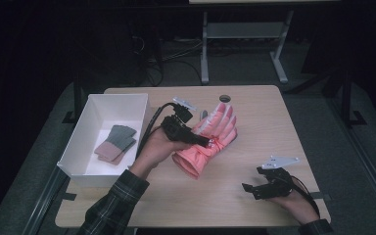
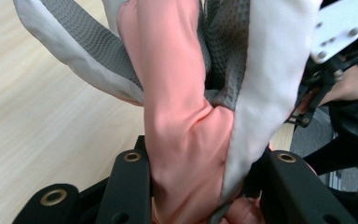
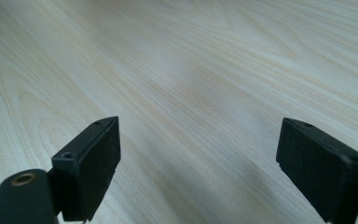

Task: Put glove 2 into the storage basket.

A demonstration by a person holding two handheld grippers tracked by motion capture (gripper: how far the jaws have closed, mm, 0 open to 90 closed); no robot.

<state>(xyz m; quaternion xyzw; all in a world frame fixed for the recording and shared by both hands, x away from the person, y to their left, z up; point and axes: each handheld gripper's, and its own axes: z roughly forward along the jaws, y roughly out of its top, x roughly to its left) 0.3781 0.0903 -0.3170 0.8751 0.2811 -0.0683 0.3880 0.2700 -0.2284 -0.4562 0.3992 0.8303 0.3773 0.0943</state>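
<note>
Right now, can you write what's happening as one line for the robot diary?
left gripper: shut on glove, lifted off table | right gripper: open, holding nothing, over table | box: folded cloths inside

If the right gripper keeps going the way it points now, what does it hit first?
Probably just the bare table: the right gripper, open and empty, points low across the wood. In the high view it aims left, and the glove looks off that line, though depth is unclear.

- From my feed, the left gripper (image 1: 203, 141) blocks part of the pink glove (image 1: 210, 139).
- Glove's fingertips run off the top edge in the left gripper view.
- Can't identify those folded items in the white box (image 1: 78, 147).
</note>
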